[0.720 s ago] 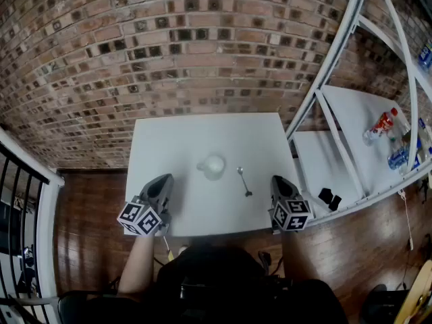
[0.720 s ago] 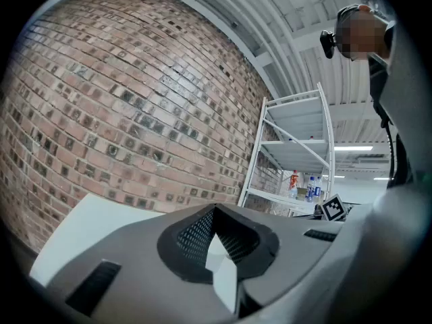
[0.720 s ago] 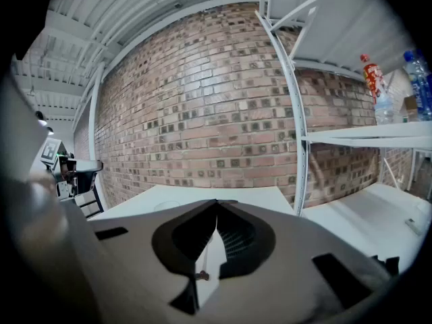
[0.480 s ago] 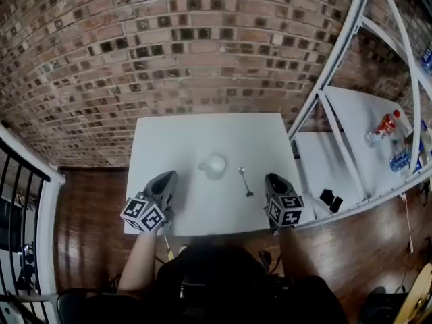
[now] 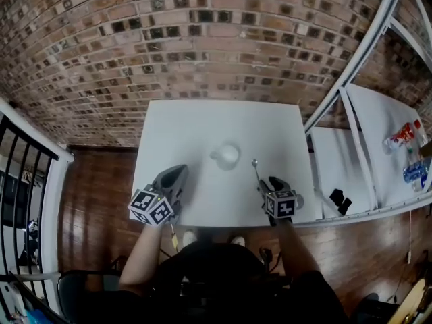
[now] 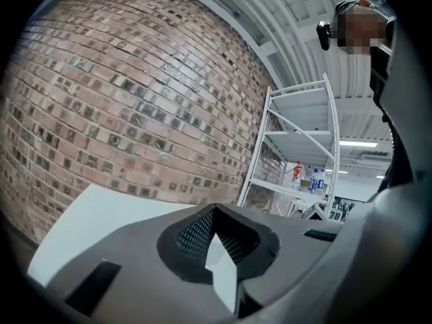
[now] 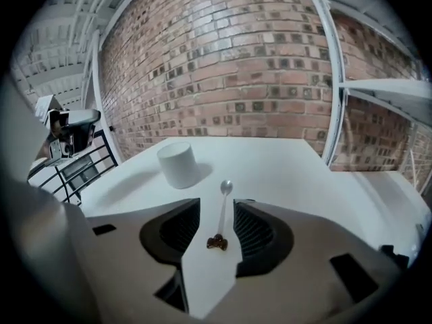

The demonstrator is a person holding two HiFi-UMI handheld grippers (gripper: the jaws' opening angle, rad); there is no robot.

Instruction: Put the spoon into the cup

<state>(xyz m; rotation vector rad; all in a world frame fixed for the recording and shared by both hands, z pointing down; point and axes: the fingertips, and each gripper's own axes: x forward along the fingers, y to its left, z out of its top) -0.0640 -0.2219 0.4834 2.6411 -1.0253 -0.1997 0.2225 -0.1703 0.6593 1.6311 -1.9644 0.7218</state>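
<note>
A white cup [image 5: 228,155] stands near the middle of the white table [image 5: 196,127]. To its right lies a thin metal spoon [image 5: 256,171], bowl pointing away from me. In the right gripper view the spoon [image 7: 223,211] lies on the tabletop between the jaws of my right gripper [image 7: 217,204], its brown handle end deep in the gap. The jaws stand open and do not press on it. The cup [image 7: 178,165] is ahead and to the left. My left gripper [image 5: 177,174] hovers level over the table's near left part, shut and empty [image 6: 214,214].
A brick wall [image 5: 202,39] rises behind the table. A white metal shelf rack [image 5: 378,133] stands to the right with bottles [image 5: 405,137] and a small black item [image 5: 335,198] on it. A black railing [image 5: 27,181] is at the left, with wood floor around.
My right gripper has moved forward and to the left, so its open jaws now straddle the spoon's handle. The left gripper has barely moved. Cup and spoon lie where they were.
</note>
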